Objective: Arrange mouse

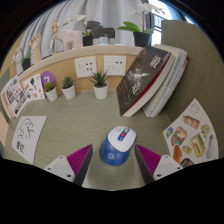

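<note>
Work surface: a pale green desk [70, 125] extends ahead of the tool to a back ledge.

Leaning stack: ahead and to the right of the fingers, several books [152, 80] stand tilted against the rear wall, the dark cover facing the tool.

Printed sheets: a card with food pictures [190, 138] lies flat to the right of the right finger. A white sheet with line drawings [27, 135] lies to the left of the left finger. Further left and beyond, a picture card [22, 90] stands propped at an angle.

Plants: three small potted plants sit well beyond the fingers along the back of the desk; the largest potted plant [99, 82] stands almost straight ahead, with a middle plant [68, 86] and a left plant [49, 89] beside it. More greenery on the upper ledge is too small to describe reliably.

Task item: the mouse [118, 145], blue and white with a red mark on top, rests on the desk between the two fingers, at their tips.

Tool: the gripper [111, 160] stands wide apart, its magenta pads [77, 160] flanking the mouse with a visible gap on each side. It appears to grasp nothing.
</note>
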`<state>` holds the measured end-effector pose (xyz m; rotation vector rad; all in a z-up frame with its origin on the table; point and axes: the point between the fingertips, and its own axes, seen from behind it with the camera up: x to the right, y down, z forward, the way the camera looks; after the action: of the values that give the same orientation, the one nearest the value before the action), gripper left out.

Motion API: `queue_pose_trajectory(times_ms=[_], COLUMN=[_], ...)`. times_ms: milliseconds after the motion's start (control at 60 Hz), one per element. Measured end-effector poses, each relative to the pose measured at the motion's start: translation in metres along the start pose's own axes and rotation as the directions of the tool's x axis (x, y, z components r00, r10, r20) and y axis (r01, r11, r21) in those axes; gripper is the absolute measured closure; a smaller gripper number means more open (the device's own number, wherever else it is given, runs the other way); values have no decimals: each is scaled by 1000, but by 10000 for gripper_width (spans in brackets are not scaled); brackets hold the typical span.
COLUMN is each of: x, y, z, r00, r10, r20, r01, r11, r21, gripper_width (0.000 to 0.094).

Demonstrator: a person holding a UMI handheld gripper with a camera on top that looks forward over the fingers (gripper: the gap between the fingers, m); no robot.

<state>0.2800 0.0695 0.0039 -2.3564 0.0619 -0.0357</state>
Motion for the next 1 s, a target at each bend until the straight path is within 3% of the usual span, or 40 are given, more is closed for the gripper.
queue_pose_trajectory(times_ms=[333,467,550,800,900,1000], x=[-16,-14,-12,-10,-12,-26], y=[-31,-30,-30,-29,-31,-69], z=[44,52,54,55,50,20], r00=[997,998,998,1000,1000,998], r10=[-42,-37,-27,-7,2,34], r20=[64,56,55,18,-21,-52], r01=[46,41,31,10,-5,-40], r11=[998,997,997,992,986,994], r21=[-52,-71,-74,-125,-168,-103], gripper_width=[151,271,413,558,573,571])
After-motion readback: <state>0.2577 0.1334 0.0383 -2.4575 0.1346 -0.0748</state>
